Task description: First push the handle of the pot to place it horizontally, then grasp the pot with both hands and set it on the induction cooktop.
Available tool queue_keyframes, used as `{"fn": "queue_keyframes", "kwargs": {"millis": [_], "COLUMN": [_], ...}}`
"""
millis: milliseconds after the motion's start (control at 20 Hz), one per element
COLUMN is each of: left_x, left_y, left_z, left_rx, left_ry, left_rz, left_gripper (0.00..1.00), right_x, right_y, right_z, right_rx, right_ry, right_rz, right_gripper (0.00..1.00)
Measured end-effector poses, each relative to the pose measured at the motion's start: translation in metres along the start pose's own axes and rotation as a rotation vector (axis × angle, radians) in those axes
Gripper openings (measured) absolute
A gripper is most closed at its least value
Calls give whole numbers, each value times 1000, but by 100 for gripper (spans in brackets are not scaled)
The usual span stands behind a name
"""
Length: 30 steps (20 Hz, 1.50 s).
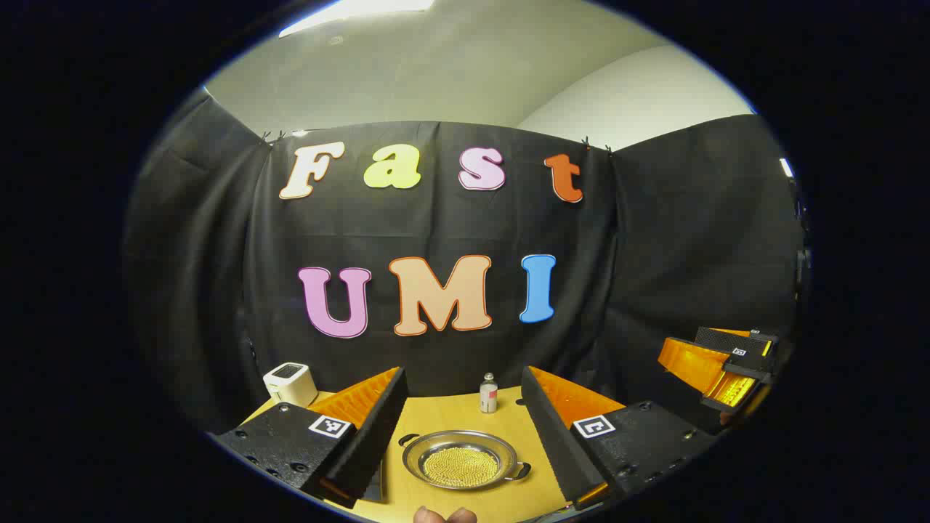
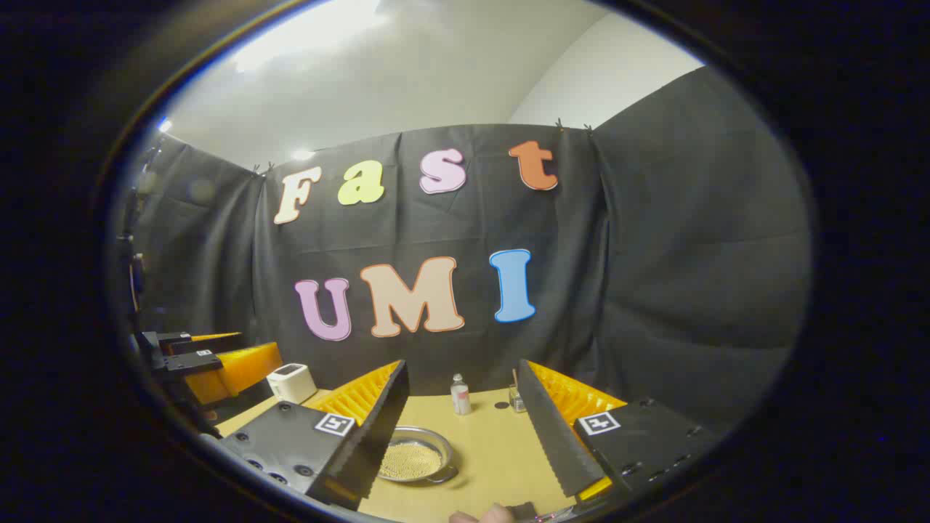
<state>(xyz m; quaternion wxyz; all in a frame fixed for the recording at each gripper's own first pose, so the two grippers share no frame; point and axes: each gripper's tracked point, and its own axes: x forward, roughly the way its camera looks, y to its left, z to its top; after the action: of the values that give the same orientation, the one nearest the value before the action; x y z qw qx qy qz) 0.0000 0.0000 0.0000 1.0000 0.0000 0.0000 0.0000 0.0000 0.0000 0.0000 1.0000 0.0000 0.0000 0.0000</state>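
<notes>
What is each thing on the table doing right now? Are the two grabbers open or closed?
pot: flat on the table, no lid, small yellowish beads inside, nothing gripping it.
small bottle: upright, capped, behind the pot.
white box: sitting at the table's back left.
left gripper: open, above the pot.
right gripper: open, holding nothing.

**Open path down to the pot**

From my left gripper (image 1: 461, 428), jaws spread wide, nothing stands between the fingers and the pot (image 1: 459, 460) just ahead. Past it a small bottle (image 1: 489, 393) blocks the far table (image 1: 443, 414) edge; a white box (image 1: 290, 383) sits ahead-left. My right gripper (image 2: 461, 436) hangs open too
</notes>
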Motion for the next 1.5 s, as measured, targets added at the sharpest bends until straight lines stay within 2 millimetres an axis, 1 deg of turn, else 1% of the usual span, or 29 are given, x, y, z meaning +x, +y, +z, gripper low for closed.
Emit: {"fn": "queue_keyframes", "kwargs": {"millis": [50,100,200,450,500,550,750,800,850,900,1000,1050,1100,1250,1300,1350,1400,1450,1500], "left_x": [0,1,1,-2,-3,-4,-8,-8,-10,-10,-10,-9,-8,-7,-6,-6,-5,-6,-7], "left_y": [-4,-7,-14,-32,-33,-35,-40,-42,-41,-40,-40,-41,-41,-38,-38,-36,-33,-31,-29], "left_z": [2,4,6,4,4,4,8,7,5,7,6,2,1,2,1,-1,-2,-2,-2], "left_rx": [3,9,17,22,25,29,35,37,39,34,26,26,29,21,18,24,32,32,28], "left_ry": [-3,-6,-15,-9,-8,-10,-29,-22,-15,-23,-23,-15,-8,-12,-11,-5,-4,-5,-5], "left_rz": [-3,-7,-17,-34,-35,-35,-39,-39,-37,-33,-28,-32,-34,-24,-25,-24,-19,-13,-6], "left_gripper": [92,95,95,95,92,95,95,95,95,95,95,92,95,95,95,95,92,94,94], "right_x": [-1,-2,-4,-7,-8,-9,-13,-12,-13,-14,-13,-13,-13,-10,-9,-9,-7,-6,-5], "right_y": [-1,-2,-9,-25,-28,-30,-32,-34,-34,-33,-32,-33,-33,-31,-31,-31,-30,-28,-26], "right_z": [1,2,2,5,4,2,2,2,1,5,4,-1,-3,-2,-2,-4,-5,-5,-4], "right_rx": [-2,-2,-2,27,30,32,40,36,38,47,48,42,37,49,48,44,38,34,35], "right_ry": [-1,-1,-1,-5,-2,1,1,5,8,1,1,9,14,16,16,18,20,20,18], "right_rz": [2,3,-1,-17,-19,-20,-16,-20,-18,-15,-15,-15,-15,-13,-14,-12,-10,-5,-1], "right_gripper": [93,93,93,93,93,93,93,95,93,93,95,93,93,95,93,93,93,93,93]}}
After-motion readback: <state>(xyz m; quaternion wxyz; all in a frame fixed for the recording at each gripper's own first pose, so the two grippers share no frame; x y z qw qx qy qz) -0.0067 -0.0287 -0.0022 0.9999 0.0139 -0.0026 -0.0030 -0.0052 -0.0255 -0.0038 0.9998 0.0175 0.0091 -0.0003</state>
